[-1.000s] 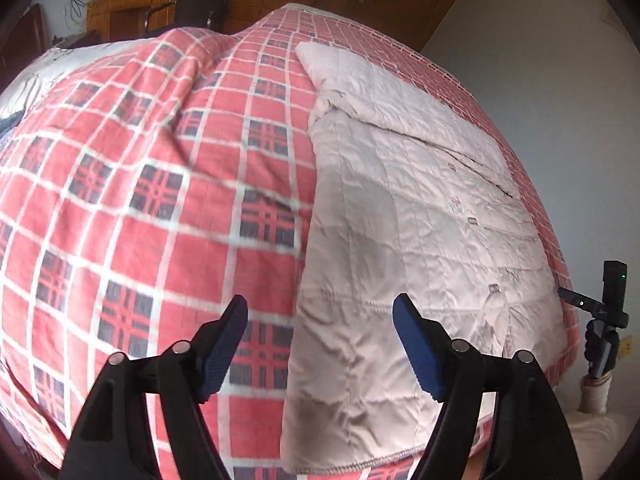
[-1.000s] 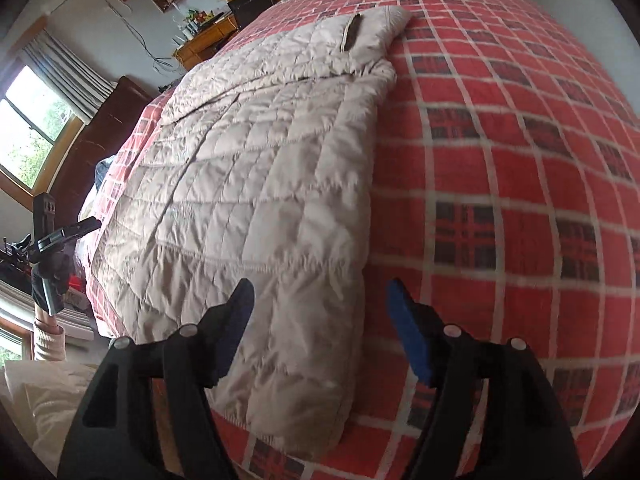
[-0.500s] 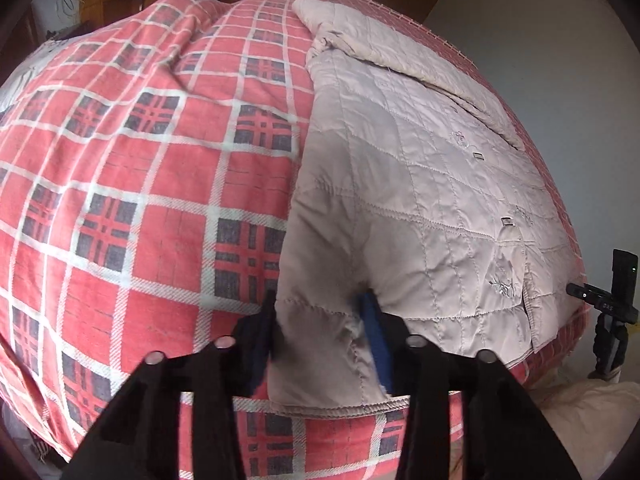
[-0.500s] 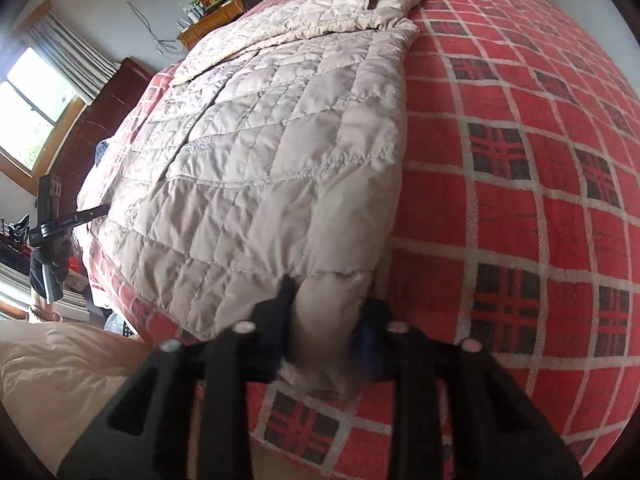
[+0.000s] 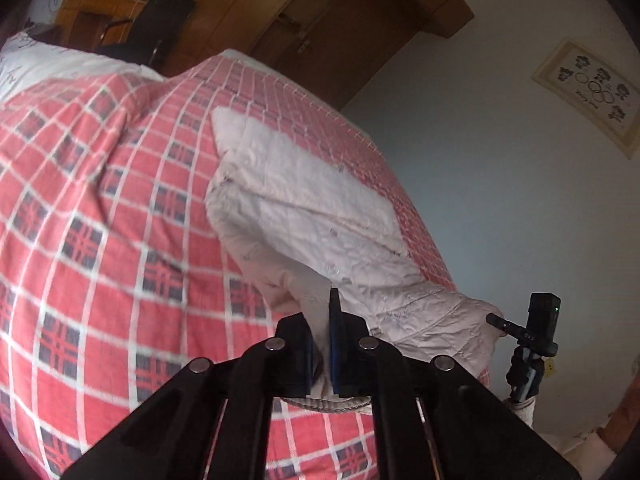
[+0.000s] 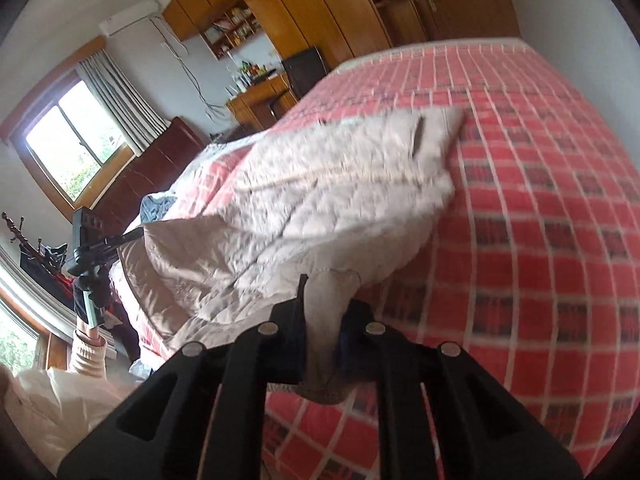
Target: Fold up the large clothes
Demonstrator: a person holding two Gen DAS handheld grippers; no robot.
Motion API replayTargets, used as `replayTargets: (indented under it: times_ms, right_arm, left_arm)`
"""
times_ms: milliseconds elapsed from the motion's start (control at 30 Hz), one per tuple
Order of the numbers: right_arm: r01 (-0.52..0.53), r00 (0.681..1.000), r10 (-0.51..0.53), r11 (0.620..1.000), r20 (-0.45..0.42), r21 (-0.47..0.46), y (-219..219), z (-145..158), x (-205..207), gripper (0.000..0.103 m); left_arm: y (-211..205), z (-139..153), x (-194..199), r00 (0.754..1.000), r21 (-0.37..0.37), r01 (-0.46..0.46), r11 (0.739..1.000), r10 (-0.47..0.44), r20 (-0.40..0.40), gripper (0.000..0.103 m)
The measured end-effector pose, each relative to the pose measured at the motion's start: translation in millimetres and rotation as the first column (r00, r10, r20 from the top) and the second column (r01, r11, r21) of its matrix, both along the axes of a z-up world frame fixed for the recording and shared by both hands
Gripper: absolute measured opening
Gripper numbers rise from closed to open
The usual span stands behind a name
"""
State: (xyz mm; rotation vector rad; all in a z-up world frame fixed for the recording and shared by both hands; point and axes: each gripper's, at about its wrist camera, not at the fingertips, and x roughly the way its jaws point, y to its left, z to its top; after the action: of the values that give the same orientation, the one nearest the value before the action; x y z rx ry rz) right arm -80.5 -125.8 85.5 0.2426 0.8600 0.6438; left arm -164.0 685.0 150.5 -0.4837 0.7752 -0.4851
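- Left wrist view, left side: a red plaid bedspread (image 5: 100,216) covers the bed; a white pillow or sheet (image 5: 52,64) lies at its far left corner, with a wooden desk (image 5: 92,12) and dark chair (image 5: 160,20) behind it.
- Left wrist view, centre: the beige quilted coat (image 5: 304,208) lies lengthwise on the bedspread, its near hem raised off the bed. The left gripper (image 5: 320,344) has its fingers narrowed onto a fold of the hem, which shows between the blue pads.
- Left wrist view, right: a small camera on a stand (image 5: 536,332) stands beside the bed near the coat's lifted corner; a framed picture (image 5: 592,92) hangs on the pale wall.
- Right wrist view, left: a window (image 6: 76,144) with curtains, and the same camera on a stand (image 6: 92,256) just beside the bed edge; a sleeve (image 6: 88,354) shows below it.
- Right wrist view, centre: the coat (image 6: 320,200) rises from the bedspread toward the lens, blurred. The right gripper (image 6: 324,336) has its fingers closed narrowly on a bunched piece of the hem.
- Right wrist view, right: bare bedspread (image 6: 540,220) reaches to the wooden wardrobe (image 6: 400,8).
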Motion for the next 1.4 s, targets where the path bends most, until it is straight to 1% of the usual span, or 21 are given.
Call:
replayTargets:
  times_ms: [100, 167, 267, 367, 467, 500, 600, 733, 900, 1000, 1067, 1100, 1167, 1233, 1267, 1300, 1333, 1367, 1400]
  right_arm:
    - [0.005, 1.0, -0.006, 0.999, 0.009, 0.044, -4, 18, 34, 0.01]
    - [0.018, 1.0, -0.018, 0.998, 0.012, 0.054, -5, 26, 59, 0.01]
    - [0.038, 0.999, -0.036, 0.997, -0.021, 0.068, -5, 32, 102, 0.01]
    - [0.063, 0.997, -0.058, 0.995, -0.057, 0.077, -9, 31, 139, 0.01]
    - [0.091, 0.992, -0.082, 0.991, -0.094, 0.093, -13, 26, 169, 0.01]
    - [0.1, 0.991, -0.09, 0.99, -0.101, 0.095, -14, 25, 177, 0.01]
    - [0.115, 0.986, -0.1, 0.987, -0.131, 0.109, -17, 17, 200, 0.01]
    - [0.132, 0.977, -0.11, 0.984, -0.182, 0.118, -17, 3, 230, 0.01]
    - [0.166, 0.956, -0.13, 0.979, -0.265, 0.119, -17, -22, 272, 0.01]
    - [0.185, 0.936, -0.137, 0.975, -0.325, 0.122, -16, -40, 296, 0.012]
    - [0.196, 0.923, -0.139, 0.972, -0.359, 0.13, -17, -49, 308, 0.014]
    - [0.207, 0.915, -0.14, 0.968, -0.378, 0.142, -19, -53, 313, 0.016]
    - [0.225, 0.9, -0.13, 0.956, -0.416, 0.188, -25, -61, 322, 0.018]
    - [0.235, 0.89, -0.112, 0.944, -0.442, 0.234, -31, -66, 326, 0.025]
    - [0.235, 0.888, -0.104, 0.94, -0.448, 0.248, -33, -66, 326, 0.028]
    - [0.237, 0.885, -0.097, 0.936, -0.455, 0.262, -35, -67, 326, 0.036]
    - [0.241, 0.884, -0.094, 0.931, -0.458, 0.274, -38, -66, 325, 0.055]
    - [0.254, 0.886, -0.111, 0.928, -0.449, 0.271, -41, -63, 323, 0.071]
    - [0.27, 0.895, -0.146, 0.93, -0.422, 0.251, -45, -58, 321, 0.093]
  left_arm:
    - [-3, 18, 29, 0.999, -0.016, 0.005, 1.0, -0.004, 0.047, 0.006]
    - [-6, 27, 48, 0.997, 0.0, -0.003, 1.0, 0.003, 0.076, 0.006]
    - [-8, 35, 84, 0.994, 0.021, -0.023, 1.0, 0.02, 0.106, 0.006]
    - [-6, 35, 118, 0.992, 0.041, -0.062, 0.997, 0.057, 0.116, 0.006]
    - [-5, 28, 146, 0.987, 0.087, -0.118, 0.989, 0.108, 0.116, 0.006]
    - [-4, 25, 157, 0.987, 0.091, -0.132, 0.987, 0.122, 0.108, 0.006]
    - [2, 12, 188, 0.987, 0.062, -0.149, 0.987, 0.145, 0.069, 0.006]
    - [0, -8, 228, 0.986, 0.062, -0.166, 0.984, 0.165, 0.012, 0.006]
    - [0, -34, 265, 0.979, 0.041, -0.19, 0.981, 0.192, -0.066, 0.006]
    - [1, -49, 284, 0.973, 0.039, -0.194, 0.98, 0.197, -0.117, 0.007]
    - [5, -58, 295, 0.968, 0.012, -0.194, 0.981, 0.193, -0.163, 0.008]
    - [8, -62, 299, 0.964, -0.01, -0.197, 0.98, 0.192, -0.182, 0.011]
    - [17, -67, 302, 0.958, -0.082, -0.207, 0.975, 0.185, -0.218, 0.012]
    - [29, -72, 303, 0.954, -0.174, -0.214, 0.961, 0.168, -0.249, 0.017]
    - [32, -73, 303, 0.952, -0.202, -0.22, 0.954, 0.165, -0.256, 0.02]
    - [37, -73, 301, 0.95, -0.206, -0.232, 0.951, 0.177, -0.256, 0.023]
    - [40, -70, 299, 0.948, -0.181, -0.248, 0.952, 0.2, -0.247, 0.026]
    - [44, -68, 296, 0.946, -0.156, -0.261, 0.953, 0.221, -0.236, 0.028]
    - [48, -65, 292, 0.945, -0.138, -0.274, 0.952, 0.239, -0.224, 0.032]
